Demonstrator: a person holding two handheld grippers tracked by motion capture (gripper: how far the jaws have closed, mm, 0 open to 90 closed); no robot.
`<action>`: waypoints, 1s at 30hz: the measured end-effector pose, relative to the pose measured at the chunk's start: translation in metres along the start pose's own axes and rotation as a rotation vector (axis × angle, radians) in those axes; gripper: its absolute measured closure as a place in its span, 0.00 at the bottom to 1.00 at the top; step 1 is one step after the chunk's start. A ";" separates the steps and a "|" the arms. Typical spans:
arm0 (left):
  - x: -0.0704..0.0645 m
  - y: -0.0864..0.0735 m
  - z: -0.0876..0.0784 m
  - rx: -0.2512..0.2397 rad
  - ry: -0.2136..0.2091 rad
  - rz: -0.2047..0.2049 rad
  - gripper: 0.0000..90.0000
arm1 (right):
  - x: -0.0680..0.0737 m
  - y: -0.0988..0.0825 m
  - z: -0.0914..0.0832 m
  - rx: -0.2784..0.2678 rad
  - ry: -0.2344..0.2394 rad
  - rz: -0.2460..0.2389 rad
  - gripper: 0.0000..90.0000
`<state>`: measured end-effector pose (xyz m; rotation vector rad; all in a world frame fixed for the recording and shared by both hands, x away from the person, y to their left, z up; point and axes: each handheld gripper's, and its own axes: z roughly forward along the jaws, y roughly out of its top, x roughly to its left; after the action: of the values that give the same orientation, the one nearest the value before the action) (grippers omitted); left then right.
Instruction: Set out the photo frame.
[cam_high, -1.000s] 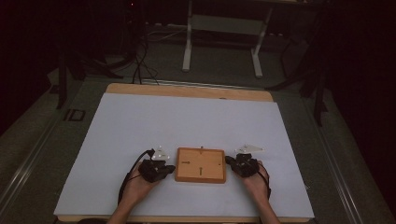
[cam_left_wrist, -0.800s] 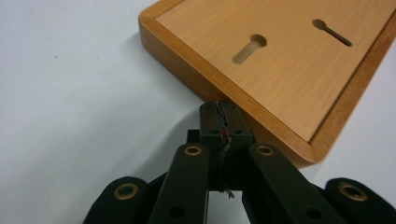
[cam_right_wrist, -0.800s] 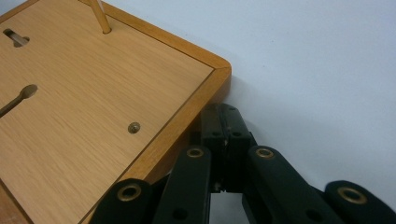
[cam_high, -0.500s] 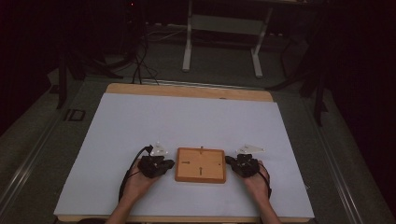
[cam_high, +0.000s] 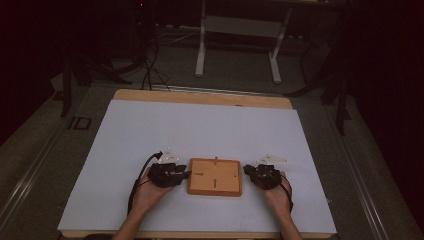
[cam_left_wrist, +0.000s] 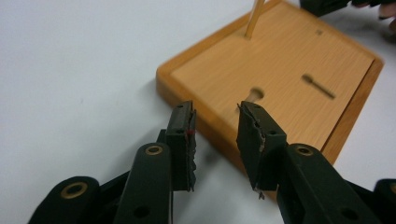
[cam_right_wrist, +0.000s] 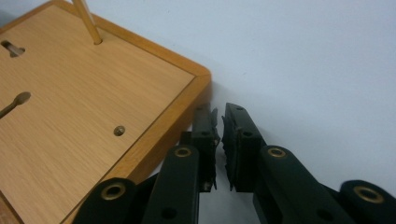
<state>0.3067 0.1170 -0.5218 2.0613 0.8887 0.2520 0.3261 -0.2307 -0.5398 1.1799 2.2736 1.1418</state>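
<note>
A wooden board (cam_high: 215, 176) lies flat near the front edge of the white tabletop (cam_high: 200, 130); a thin stick (cam_left_wrist: 254, 18) stands in it. The left gripper (cam_high: 172, 172) has its jaws partly apart, just opening, holding nothing. The right gripper (cam_high: 252, 171) has jaws barely parted, empty. The room behind is dark.

Black tongs (cam_left_wrist: 215, 135), brass-ringed screw holes, worn frayed pads (cam_left_wrist: 250, 133); trailing black cable (cam_high: 145, 167)

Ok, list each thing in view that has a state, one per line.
wooden board: flat on the table, back side up, not gripped.
left gripper: open at the board's edge, jaws just opening, nothing between them.
right gripper: slightly open beside the board's corner, jaws just parting, empty.
</note>
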 end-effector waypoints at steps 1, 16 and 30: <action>-0.001 0.003 0.000 -0.012 -0.012 0.002 0.73 | -0.001 0.000 -0.001 -0.006 0.001 0.000 0.90; -0.004 0.024 0.024 -0.014 -0.062 0.045 0.72 | 0.001 0.001 -0.009 -0.036 0.015 -0.035 0.82; -0.007 0.040 0.044 -0.007 -0.088 0.087 0.73 | 0.002 0.001 -0.012 -0.034 0.033 -0.055 0.77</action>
<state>0.3425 0.0693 -0.5173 2.0908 0.7450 0.2094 0.3179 -0.2350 -0.5312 1.0872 2.2862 1.1831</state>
